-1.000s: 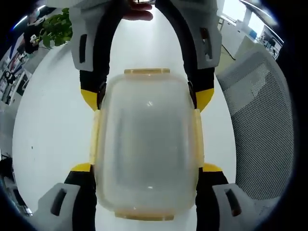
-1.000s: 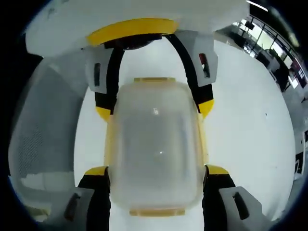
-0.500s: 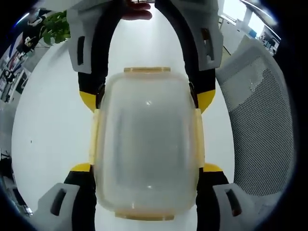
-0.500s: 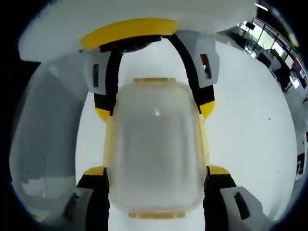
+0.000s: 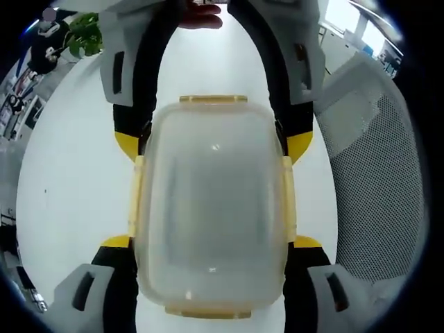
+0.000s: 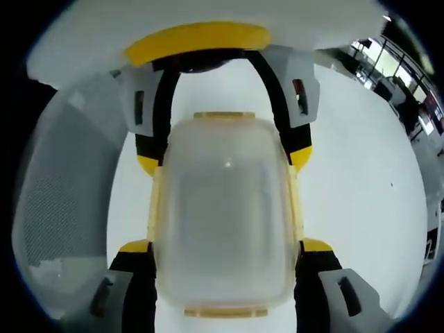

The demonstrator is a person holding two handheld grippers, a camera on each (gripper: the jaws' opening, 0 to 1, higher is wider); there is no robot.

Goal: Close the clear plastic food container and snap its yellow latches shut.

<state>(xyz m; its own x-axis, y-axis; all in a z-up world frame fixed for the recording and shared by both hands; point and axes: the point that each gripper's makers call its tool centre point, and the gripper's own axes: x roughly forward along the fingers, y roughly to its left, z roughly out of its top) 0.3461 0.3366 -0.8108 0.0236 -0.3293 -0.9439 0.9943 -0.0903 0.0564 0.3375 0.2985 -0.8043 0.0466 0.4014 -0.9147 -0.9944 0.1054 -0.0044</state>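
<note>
The clear plastic container (image 5: 211, 208) lies on the white table (image 5: 76, 180) with its lid on, seen from above. Yellow latches (image 5: 137, 198) run along both long sides and both short ends; I cannot tell whether they are snapped. My left gripper (image 5: 211, 241) straddles the near half, its yellow-tipped jaws pressed against the two long sides. My right gripper (image 5: 214, 142) comes from the opposite end and clamps the far half the same way. In the right gripper view the container (image 6: 225, 215) sits between my right gripper (image 6: 225, 245) and my left gripper (image 6: 223, 161).
A grey mesh chair (image 5: 374, 173) stands beside the table, also visible as the chair (image 6: 62, 194). A potted plant (image 5: 87, 38) is at the far edge. A person's hand (image 5: 201, 17) shows behind the right gripper. Office furniture (image 6: 409, 97) lies beyond the table.
</note>
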